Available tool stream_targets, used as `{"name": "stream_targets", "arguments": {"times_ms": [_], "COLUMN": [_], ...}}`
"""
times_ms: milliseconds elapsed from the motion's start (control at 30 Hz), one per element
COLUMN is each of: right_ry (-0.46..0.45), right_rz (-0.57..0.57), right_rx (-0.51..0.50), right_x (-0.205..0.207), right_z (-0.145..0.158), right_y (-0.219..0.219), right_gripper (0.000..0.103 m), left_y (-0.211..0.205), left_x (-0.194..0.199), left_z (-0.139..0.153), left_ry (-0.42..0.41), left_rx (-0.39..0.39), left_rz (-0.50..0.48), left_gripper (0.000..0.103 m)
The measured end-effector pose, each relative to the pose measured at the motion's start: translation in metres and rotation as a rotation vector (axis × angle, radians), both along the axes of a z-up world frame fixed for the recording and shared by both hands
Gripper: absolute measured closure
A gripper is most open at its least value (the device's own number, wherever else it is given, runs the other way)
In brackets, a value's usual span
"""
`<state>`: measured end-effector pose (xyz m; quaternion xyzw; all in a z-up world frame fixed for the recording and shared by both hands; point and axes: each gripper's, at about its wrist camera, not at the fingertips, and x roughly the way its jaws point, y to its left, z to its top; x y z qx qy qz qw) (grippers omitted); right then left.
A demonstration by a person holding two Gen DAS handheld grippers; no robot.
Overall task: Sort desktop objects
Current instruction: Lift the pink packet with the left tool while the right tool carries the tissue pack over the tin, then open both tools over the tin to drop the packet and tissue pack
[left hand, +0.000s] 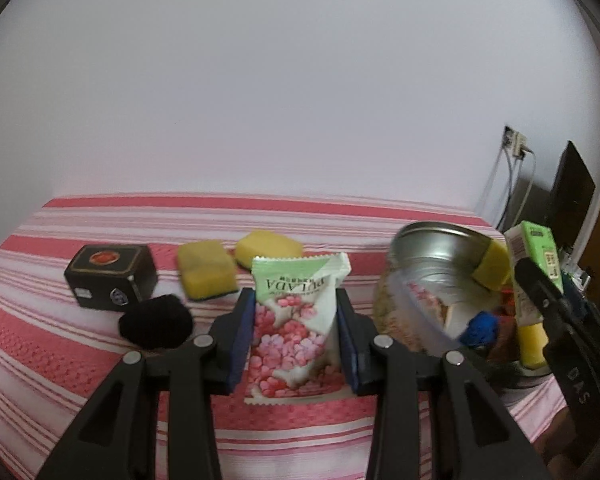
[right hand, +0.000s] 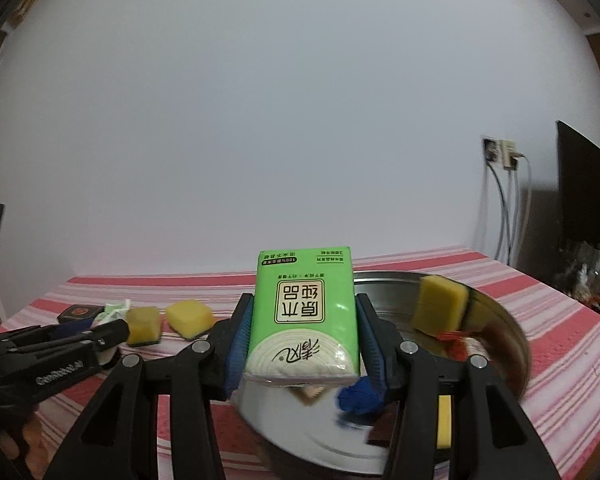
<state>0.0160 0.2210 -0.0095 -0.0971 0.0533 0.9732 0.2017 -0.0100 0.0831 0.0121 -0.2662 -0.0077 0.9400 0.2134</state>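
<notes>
Tissue pack [right hand: 303, 316] stood upright, long axis vertical, print upside down, clamped in right gripper [right hand: 304, 344] above metal bowl [right hand: 496, 320]. Left gripper [left hand: 296, 344] pinched pink snack packet [left hand: 292, 328], also upright and inverted. On striped cloth [left hand: 60, 360]: two sponges [left hand: 206, 276], one black box [left hand: 110, 276], one black pompom [left hand: 156, 322].

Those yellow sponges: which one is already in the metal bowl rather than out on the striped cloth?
The sponge leaning against the metal bowl's inner wall. The other two sponges lie side by side on the striped cloth, left of the bowl.
</notes>
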Motion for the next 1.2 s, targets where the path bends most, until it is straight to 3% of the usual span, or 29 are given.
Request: {"name": "stream_targets", "arguments": {"times_ms": [433, 633, 1200], "right_ry": [-0.025, -0.071, -0.204], "right_rz": [-0.138, -0.153, -0.125], "right_rx": [-0.007, -0.025, -0.073], "right_x": [0.02, 0.008, -0.02], "right_z": [0.008, 0.011, 0.0], "right_y": [0.06, 0.094, 0.134], "right_gripper": [0.051, 0.051, 0.051], "left_y": [0.067, 0.104, 0.16], "left_x": [0.019, 0.026, 0.028], "left_z": [0.018, 0.019, 0.006], "left_ry": [0.044, 0.055, 0.052], "left_rx": [-0.017, -0.041, -0.112], "left_rz": [-0.15, -0.211, -0.235], "left_gripper": [0.065, 0.065, 0.065]}}
